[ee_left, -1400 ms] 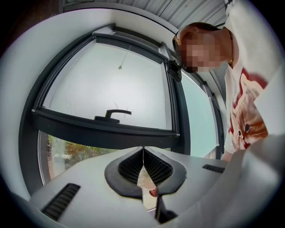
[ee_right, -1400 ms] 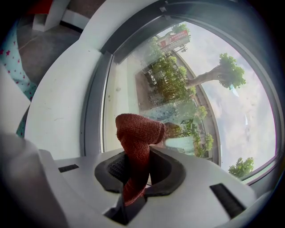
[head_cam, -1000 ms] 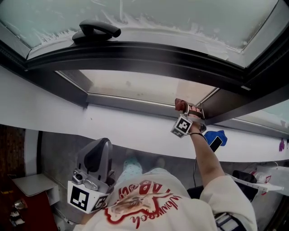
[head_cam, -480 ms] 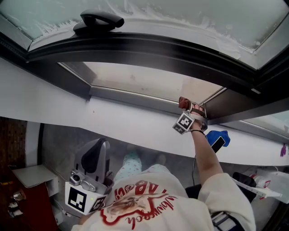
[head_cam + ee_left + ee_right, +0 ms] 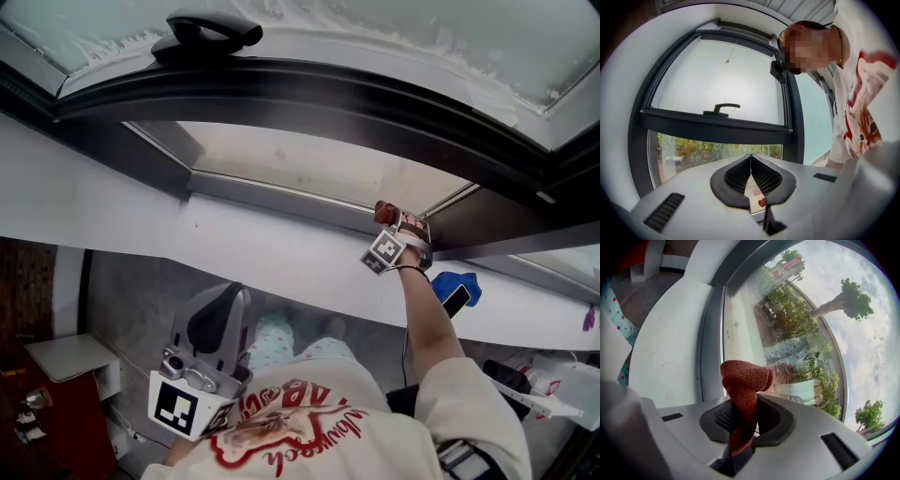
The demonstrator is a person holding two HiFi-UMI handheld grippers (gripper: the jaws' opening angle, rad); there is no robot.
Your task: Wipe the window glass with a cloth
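A rust-red cloth [image 5: 743, 380] sticks up from between the jaws of my right gripper [image 5: 743, 420], which is shut on it. In the head view, the right gripper [image 5: 389, 228] holds the cloth [image 5: 382, 213] against the bottom edge of the lower window glass [image 5: 309, 169], near its right corner. Through the glass [image 5: 797, 329] I see trees and buildings. My left gripper [image 5: 220, 309] hangs low by the person's chest, away from the window. Its jaws [image 5: 751, 161] are shut with nothing between them.
A dark frame bar with a black handle [image 5: 208, 33] separates the lower pane from the upper one. A white sill [image 5: 141, 225] runs below the glass, with a blue object [image 5: 455, 289] on it to the right. A red cabinet [image 5: 42, 431] stands at the lower left.
The right gripper and cloth have stayed near the pane's lower right corner. The left gripper has shifted slightly right and up in the view.
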